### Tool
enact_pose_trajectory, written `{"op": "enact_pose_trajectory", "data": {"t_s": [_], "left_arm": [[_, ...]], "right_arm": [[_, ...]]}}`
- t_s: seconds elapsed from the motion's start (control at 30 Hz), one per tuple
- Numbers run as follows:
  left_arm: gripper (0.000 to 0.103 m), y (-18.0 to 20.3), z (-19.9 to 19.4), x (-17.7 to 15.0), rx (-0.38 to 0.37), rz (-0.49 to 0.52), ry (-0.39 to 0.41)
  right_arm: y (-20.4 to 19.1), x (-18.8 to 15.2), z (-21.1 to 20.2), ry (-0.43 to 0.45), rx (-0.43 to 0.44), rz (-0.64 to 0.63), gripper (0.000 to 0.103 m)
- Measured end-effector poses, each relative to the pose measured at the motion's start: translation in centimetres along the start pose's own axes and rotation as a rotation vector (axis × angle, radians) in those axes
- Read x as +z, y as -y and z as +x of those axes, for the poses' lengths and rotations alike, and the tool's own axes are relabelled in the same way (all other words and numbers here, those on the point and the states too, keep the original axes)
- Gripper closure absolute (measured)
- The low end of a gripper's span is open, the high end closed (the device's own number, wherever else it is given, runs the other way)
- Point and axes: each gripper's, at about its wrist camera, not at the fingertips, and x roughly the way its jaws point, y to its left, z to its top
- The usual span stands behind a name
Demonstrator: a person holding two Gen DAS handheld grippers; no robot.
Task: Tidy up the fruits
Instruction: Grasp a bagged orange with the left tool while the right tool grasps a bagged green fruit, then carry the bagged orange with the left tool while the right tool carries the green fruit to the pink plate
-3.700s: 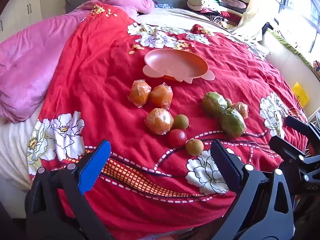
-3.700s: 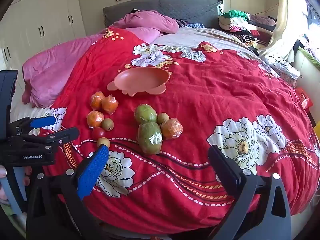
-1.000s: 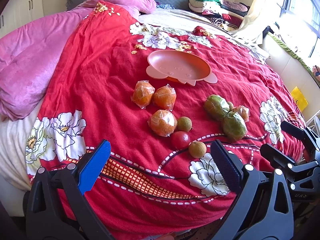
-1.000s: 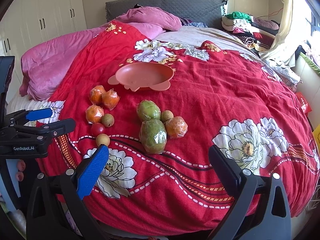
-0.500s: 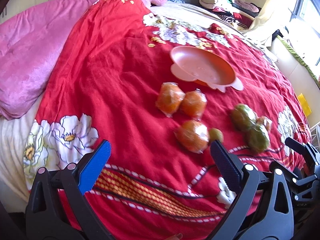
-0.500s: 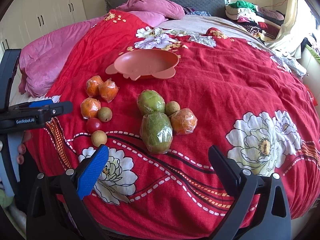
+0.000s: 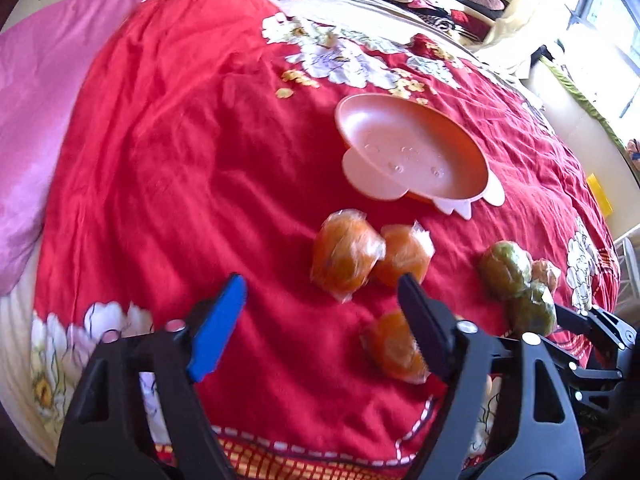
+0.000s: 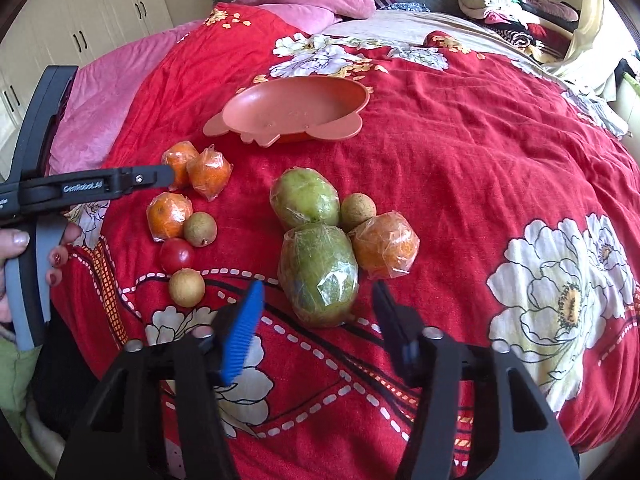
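Shallow salmon-pink plastic bowl (image 8: 296, 114) sits empty on the wrinkled red floral quilt (image 8: 460, 152); crinkly film-wrapped oranges (image 8: 196, 172) and two wrapped green mangoes (image 8: 316, 256) lie just in front of it. Left gripper (image 7: 320, 316) and right gripper (image 8: 318, 316) jaws have just been closing, apart, nothing between.

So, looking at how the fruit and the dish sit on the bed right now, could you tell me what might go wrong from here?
1. The wrapped green fruit touches the wrapped orange and another green fruit; the right gripper, open and closing in front of it, may nudge them apart.
2. The plastic wrap looks slippery, so a grip could slide.
3. The pink dish rests on the soft, wrinkled red quilt and might tip when loaded.
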Motion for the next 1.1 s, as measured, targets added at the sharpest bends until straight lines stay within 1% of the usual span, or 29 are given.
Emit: {"op": "enact_pose_trajectory", "data": {"t_s": [0.03, 0.1, 0.13, 0.17, 0.23, 0.3, 0.47, 0.67, 0.73, 0.77, 0.97, 1.1], "left_arm": [[0.039, 0.0, 0.2, 0.2, -0.006, 0.002, -0.002], [0.048, -0.1, 0.4, 0.6, -0.021, 0.002, -0.002], [0.049, -0.2, 0.5, 0.8, -0.033, 0.003, -0.003], [0.051, -0.2, 0.6, 0.9, -0.04, 0.002, -0.004], [0.053, -0.3, 0.8, 1.1, -0.056, 0.001, -0.006], [0.061, -0.3, 1.0, 1.2, -0.072, 0.005, -0.009], [0.068, -0.1, 1.5, 1.3, -0.106, 0.012, -0.015], [0.069, -0.3, 2.2, 1.6, -0.136, 0.01, -0.025], [0.069, -0.5, 2.5, 1.8, -0.154, 0.003, -0.03], [0.071, -0.7, 2.6, 1.8, -0.167, -0.002, -0.034], [0.073, -1.6, 3.0, 2.1, -0.227, -0.04, -0.042], [0.073, -1.5, 1.9, 2.3, -0.222, -0.037, -0.015]], "right_arm": [[0.0, 0.0, 0.1, -0.002, 0.003, -0.003, 0.061], [-0.1, 0.2, 0.4, -0.003, 0.006, -0.012, 0.062], [0.0, 0.3, 0.5, -0.004, 0.004, -0.013, 0.064], [0.0, 0.4, 0.7, -0.005, 0.007, -0.016, 0.064], [0.0, 0.5, 1.0, -0.008, 0.01, -0.024, 0.064], [0.0, 0.7, 1.2, -0.009, 0.011, -0.033, 0.064], [-0.2, 1.2, 2.0, -0.018, 0.018, -0.047, 0.064], [-0.3, 1.6, 2.7, -0.019, 0.023, -0.053, 0.064], [-0.4, 1.7, 2.8, -0.017, 0.023, -0.055, 0.064], [-0.3, 1.6, 2.7, -0.015, 0.025, -0.054, 0.064], [0.1, 1.7, 1.9, 0.0, 0.056, -0.021, 0.064], [0.0, 1.9, 0.8, 0.015, 0.08, -0.012, 0.064]]}}
